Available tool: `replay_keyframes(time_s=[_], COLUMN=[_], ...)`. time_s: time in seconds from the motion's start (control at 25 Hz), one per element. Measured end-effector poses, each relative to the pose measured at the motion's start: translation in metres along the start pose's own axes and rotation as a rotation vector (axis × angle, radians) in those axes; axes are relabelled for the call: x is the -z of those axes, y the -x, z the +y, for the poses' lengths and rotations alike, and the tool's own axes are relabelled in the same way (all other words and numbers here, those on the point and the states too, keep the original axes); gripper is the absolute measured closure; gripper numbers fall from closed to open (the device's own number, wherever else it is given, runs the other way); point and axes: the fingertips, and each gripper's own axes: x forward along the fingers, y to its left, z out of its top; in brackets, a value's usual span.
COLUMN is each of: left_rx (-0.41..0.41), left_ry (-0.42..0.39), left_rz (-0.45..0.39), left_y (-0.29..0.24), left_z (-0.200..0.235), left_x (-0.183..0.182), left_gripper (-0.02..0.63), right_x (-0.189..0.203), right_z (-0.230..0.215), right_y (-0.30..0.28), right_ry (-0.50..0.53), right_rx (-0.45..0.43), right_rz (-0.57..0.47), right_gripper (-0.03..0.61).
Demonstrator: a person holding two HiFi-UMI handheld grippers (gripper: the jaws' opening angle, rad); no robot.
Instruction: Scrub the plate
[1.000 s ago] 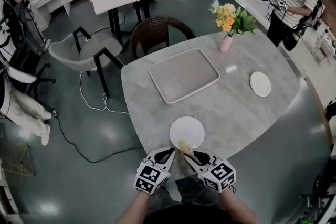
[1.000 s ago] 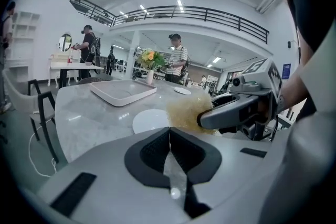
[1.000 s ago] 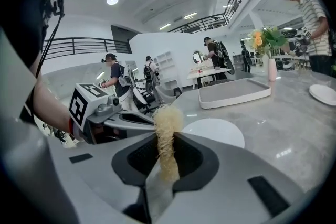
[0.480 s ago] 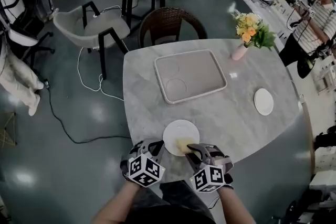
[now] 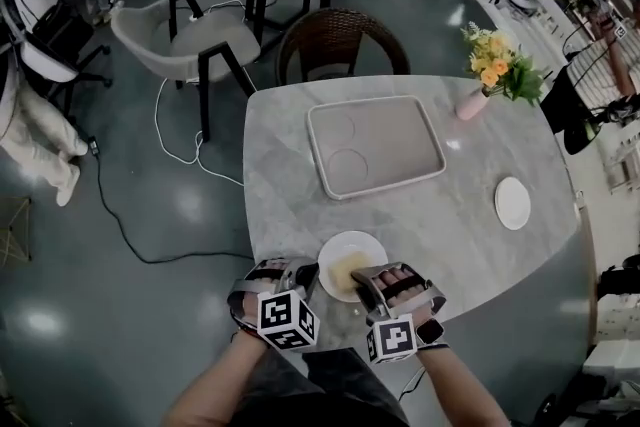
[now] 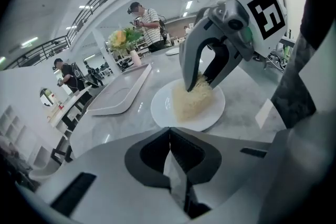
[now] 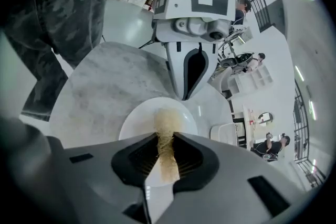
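- Head view: the round white plate (image 5: 335,249) lies flat and face up at the near edge of the grey marbled tabletop (image 5: 440,205), between the two tongs.
- A second ago the pale yellow fibrous scrubbing pad (image 5: 350,271) sat at the plate's near rim. Now it is spread over the plate's middle, so I judge the scrubbing to be under way rather than about to start.
- The right tongs (image 5: 366,279) reach in over the plate's near right rim. The left tongs (image 5: 304,273) have closed in on its near left rim.
- Left gripper view: the left tongs (image 6: 169,134) are pressed together with nothing between them, their tips right at the plate (image 6: 160,110) rim. This looks like steadying the plate, but whether they touch it I cannot tell.
- Beyond them the right tongs (image 6: 202,80) point down into the pad (image 6: 191,103), which lies spread on the plate.
- Right gripper view: the right tongs (image 7: 165,140) pinch the pad (image 7: 167,124) by its near end.
- The pad's long axis runs straight out along the tongs' own line, across the plate (image 7: 135,119) towards the left tongs (image 7: 184,94) at the opposite rim.
- The plate is round and has no long axis of its own. Strokes along the pad's line would drive it towards the left tongs, so that bracing matters.
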Motion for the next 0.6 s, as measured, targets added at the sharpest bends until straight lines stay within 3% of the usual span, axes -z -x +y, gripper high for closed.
replay_keyframes(time_s=[0.24, 0.6], left_rx=[0.029, 0.039], left_ry=[-0.058, 0.007], left_rz=[0.017, 0.003], left_y=[-0.002, -0.004], left_z=[-0.009, -0.011], left_x=[-0.003, -0.005], left_gripper=[0.600, 0.600], right_x=[0.008, 0.032], right_z=[-0.016, -0.024], right_y=[-0.010, -0.016], right_ry=[0.009, -0.059], right_rx=[0.048, 0.085], right_rz=[0.030, 0.099], right_gripper=[0.502, 0.502])
